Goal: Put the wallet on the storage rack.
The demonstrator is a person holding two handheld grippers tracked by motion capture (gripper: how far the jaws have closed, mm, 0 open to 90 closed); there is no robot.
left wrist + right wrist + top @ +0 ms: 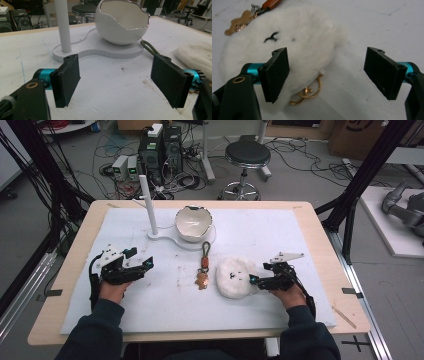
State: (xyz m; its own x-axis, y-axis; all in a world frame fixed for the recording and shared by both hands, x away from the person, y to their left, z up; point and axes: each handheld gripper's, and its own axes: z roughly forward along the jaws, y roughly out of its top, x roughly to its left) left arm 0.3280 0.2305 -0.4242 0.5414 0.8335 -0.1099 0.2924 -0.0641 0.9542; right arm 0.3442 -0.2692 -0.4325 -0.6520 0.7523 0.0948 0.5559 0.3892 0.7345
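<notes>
Both grippers rest spread wide on the white mat.

The right gripper (325,75) sits just beside the fluffy white toy (287,50), perhaps touching; the left gripper (116,82) faces the bowl (123,21).

On the bench (320,235), over a white foam sheet (280,227): flat white base (172,240) at the far middle, carrying a tall upright white post (148,205) and, just beside it, a white bowl (193,222) with a jagged eggshell rim. Beyond, on the floor: black round stool (247,155), computer towers (161,150), tangled cables (295,157).
</notes>
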